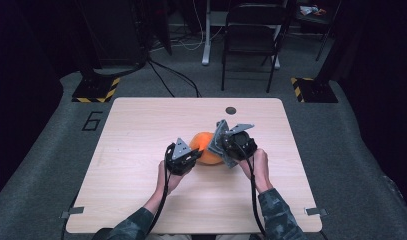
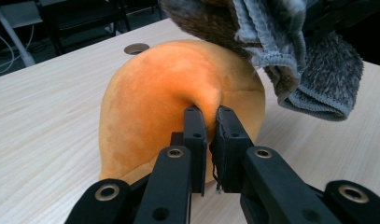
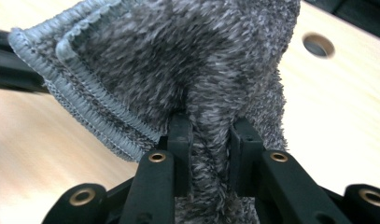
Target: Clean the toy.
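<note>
Black fingers (image 2: 197,135) of the left gripper (image 2: 209,140) fill the foreground of its own view, pinched together on a fold of the orange plush (image 2: 169,102), with only a thin ridge of fabric between them. That plush is a soft, rounded stuffed thing sitting on the counter (image 1: 141,130) near its middle, between the two hands. It looks light and yielding: the skin puckers where it is nipped, so a pinch of loose fabric is the sensible place to take hold, and too shallow a bite could slip off the smooth pile.

In the right gripper view, the right gripper (image 3: 211,144) is clamped on a bunch of grey cloth (image 3: 178,60), its fingers (image 3: 180,140) pressing a thick tuck of fuzzy weave. This cloth is limp and light, with a stitched hem (image 3: 80,98) that offers a firmer edge to grip than the fluffy middle. It hangs just above and beside the plush, draping near its top in the left gripper view.

From the high view, both grippers meet at the plush, left gripper (image 1: 183,155) at its near left side and right gripper (image 1: 226,142) at its right.
</note>
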`<state>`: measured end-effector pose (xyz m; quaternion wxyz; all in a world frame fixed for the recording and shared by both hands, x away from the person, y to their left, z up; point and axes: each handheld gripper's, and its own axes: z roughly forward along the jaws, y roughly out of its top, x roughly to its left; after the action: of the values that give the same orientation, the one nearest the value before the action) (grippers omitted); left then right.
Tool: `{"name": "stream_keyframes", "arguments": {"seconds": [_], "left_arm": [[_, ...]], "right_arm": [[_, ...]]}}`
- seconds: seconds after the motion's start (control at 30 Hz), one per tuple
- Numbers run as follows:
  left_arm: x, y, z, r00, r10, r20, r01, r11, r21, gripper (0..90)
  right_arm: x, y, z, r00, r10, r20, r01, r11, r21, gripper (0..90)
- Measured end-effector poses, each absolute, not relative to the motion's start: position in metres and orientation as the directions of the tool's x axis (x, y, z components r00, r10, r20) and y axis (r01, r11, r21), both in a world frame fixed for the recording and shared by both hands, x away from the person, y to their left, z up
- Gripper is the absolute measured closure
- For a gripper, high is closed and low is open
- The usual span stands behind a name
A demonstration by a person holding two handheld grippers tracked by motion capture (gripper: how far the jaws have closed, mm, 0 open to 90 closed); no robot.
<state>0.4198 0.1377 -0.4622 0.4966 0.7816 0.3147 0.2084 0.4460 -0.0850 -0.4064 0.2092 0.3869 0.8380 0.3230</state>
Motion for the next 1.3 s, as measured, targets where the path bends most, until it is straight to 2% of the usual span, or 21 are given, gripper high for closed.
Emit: {"name": "stream_keyframes", "arguments": {"seconds": [0.17, 0.43, 0.7, 1.07, 1.17, 1.3], "left_arm": [[0.419, 0.137, -0.462, 0.721, 0.693, 0.000, 0.289, -0.300, 0.909, 84.6], [0.421, 0.139, -0.464, 0.719, 0.695, -0.007, 0.294, -0.295, 0.909, 84.5], [0.422, 0.139, -0.465, 0.717, 0.697, -0.011, 0.298, -0.291, 0.909, 84.4], [0.423, 0.140, -0.465, 0.720, 0.694, -0.012, 0.300, -0.295, 0.907, 84.4], [0.422, 0.140, -0.465, 0.718, 0.696, -0.012, 0.300, -0.294, 0.907, 84.4], [0.423, 0.141, -0.465, 0.715, 0.699, -0.017, 0.305, -0.290, 0.907, 84.4]], "right_arm": [[0.444, -0.063, -0.403, -0.651, 0.744, -0.148, 0.463, 0.544, 0.699, 73.6], [0.448, -0.064, -0.412, -0.640, 0.748, -0.177, 0.480, 0.569, 0.667, 73.6], [0.457, -0.084, -0.432, -0.584, 0.799, -0.143, 0.559, 0.523, 0.643, 73.8], [0.476, -0.101, -0.467, -0.528, 0.844, -0.093, 0.677, 0.484, 0.555, 73.7], [0.476, -0.103, -0.465, -0.526, 0.845, -0.098, 0.674, 0.484, 0.557, 73.7], [0.467, -0.103, -0.446, -0.536, 0.839, -0.094, 0.633, 0.473, 0.613, 73.7]]}}
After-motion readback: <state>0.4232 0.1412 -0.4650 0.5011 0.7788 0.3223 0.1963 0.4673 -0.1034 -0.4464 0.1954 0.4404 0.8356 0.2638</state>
